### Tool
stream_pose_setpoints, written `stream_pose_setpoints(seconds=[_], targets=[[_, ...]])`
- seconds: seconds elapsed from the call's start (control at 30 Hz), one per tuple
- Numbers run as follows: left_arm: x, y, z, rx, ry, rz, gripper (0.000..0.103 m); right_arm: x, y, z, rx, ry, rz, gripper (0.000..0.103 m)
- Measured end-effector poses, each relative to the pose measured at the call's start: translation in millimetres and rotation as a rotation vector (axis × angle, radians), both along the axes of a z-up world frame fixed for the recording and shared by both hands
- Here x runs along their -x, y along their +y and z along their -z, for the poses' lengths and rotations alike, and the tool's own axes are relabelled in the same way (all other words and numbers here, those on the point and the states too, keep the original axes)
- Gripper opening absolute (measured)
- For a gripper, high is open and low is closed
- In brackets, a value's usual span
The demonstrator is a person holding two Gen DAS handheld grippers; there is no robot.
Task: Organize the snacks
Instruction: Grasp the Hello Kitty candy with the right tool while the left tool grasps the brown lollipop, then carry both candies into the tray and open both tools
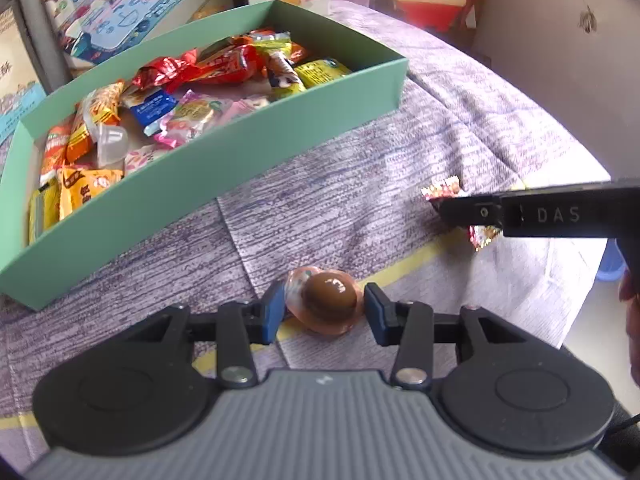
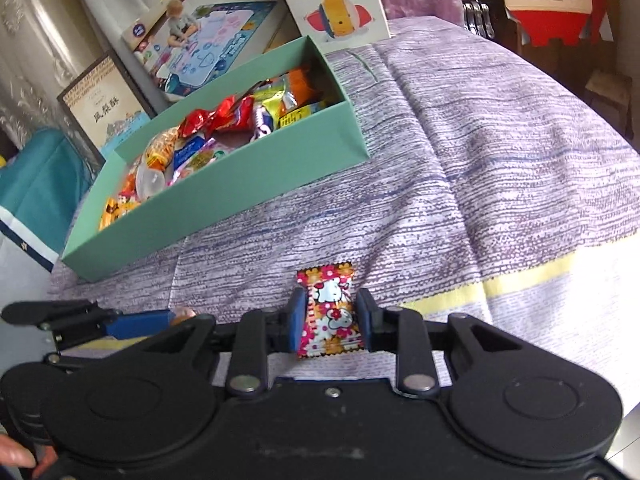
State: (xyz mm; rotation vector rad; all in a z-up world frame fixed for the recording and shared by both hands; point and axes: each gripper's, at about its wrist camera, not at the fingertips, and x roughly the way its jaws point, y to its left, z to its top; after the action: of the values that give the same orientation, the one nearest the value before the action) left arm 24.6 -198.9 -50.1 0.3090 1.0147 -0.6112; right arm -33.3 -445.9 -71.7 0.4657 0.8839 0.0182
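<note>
A small jelly cup [image 1: 328,300] with a brown centre lies on the purple cloth. My left gripper [image 1: 325,312] has a blue pad against each side of its rim. A red flowered candy packet [image 2: 328,304] with a white cat print sits between the pads of my right gripper [image 2: 331,320], which is shut on it. In the left wrist view the right gripper [image 1: 450,212] reaches in from the right over that packet [image 1: 440,192]. The green box [image 1: 240,184] holding several wrapped snacks stands beyond both grippers, to the left [image 2: 240,196].
Picture boxes of toys [image 2: 200,48] and a duck card [image 2: 332,0] lean behind the green box. The purple cloth [image 2: 480,160] has a yellow stripe near its right edge, where the table drops away. A person's hand [image 2: 16,456] grips the handle.
</note>
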Motion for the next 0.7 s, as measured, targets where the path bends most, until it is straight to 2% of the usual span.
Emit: stream_pose_setpoints(seconds=[0.1, 0.3, 0.7], targets=[[-1.4, 5.2, -5.0, 0.019, 0.0, -0.011, 0.042, -0.2, -4.9, -0.8, -0.029, 0.004, 0.008, 0.025], [-6.2, 12.4, -12.1, 0.056, 0.001, -0.045, 0.042, -3.4, -1.0, -7.3, -0.02, -0.013, 0.001, 0.022], [-22.0, 41.7, -43.9, 0.179, -0.009, -0.135, 0.042, -18.1, 4.2, -51.4, -0.023, -0.094, -0.005, 0.022]])
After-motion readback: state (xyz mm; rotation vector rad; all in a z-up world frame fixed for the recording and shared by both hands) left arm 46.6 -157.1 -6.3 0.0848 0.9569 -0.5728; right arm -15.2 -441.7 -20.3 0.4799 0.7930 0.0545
